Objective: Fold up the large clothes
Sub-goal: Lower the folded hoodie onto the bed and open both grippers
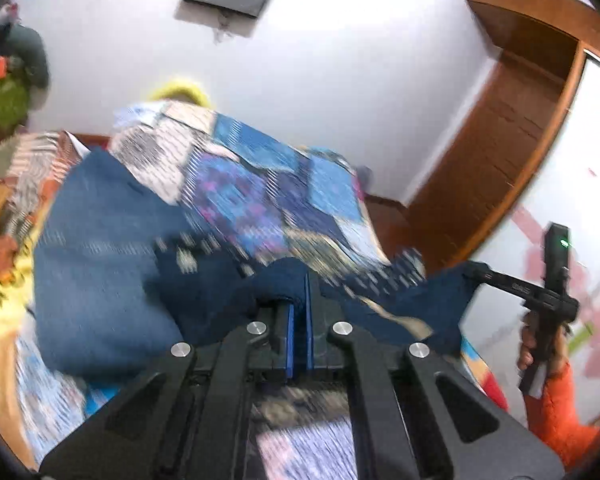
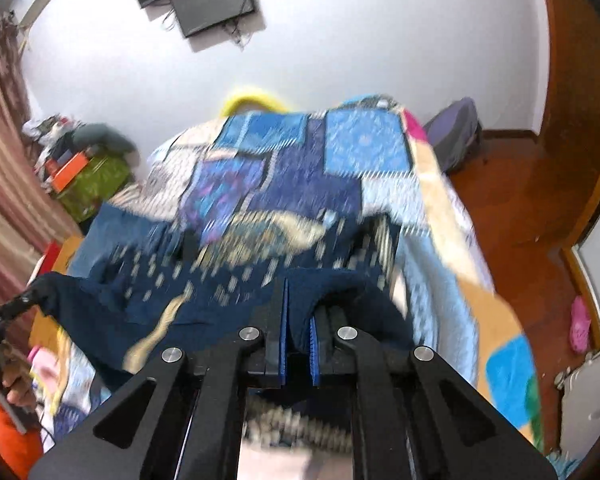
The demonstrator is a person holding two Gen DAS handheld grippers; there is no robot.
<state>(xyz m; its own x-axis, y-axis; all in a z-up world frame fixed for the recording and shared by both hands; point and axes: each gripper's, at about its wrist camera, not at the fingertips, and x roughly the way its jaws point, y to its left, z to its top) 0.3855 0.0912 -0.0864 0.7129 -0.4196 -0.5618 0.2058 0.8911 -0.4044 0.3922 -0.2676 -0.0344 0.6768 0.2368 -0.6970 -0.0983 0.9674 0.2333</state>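
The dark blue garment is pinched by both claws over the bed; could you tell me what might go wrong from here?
1. The left claw grips only a thin edge of the dark blue garment, so it may slip.
2. The right claw holds a bunched fold, so the crease may come out skewed.
3. Hanging cloth may drag on the patchwork quilt.

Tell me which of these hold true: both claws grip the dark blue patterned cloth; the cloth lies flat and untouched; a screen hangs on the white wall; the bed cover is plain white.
1. Both the left gripper and right gripper pinch the dark blue patterned garment. True.
2. The garment lies flat, untouched. False: its edge is lifted between the grippers.
3. A dark flat screen hangs on the white wall. True.
4. The bed cover is plain white. False: it is a blue patchwork quilt.
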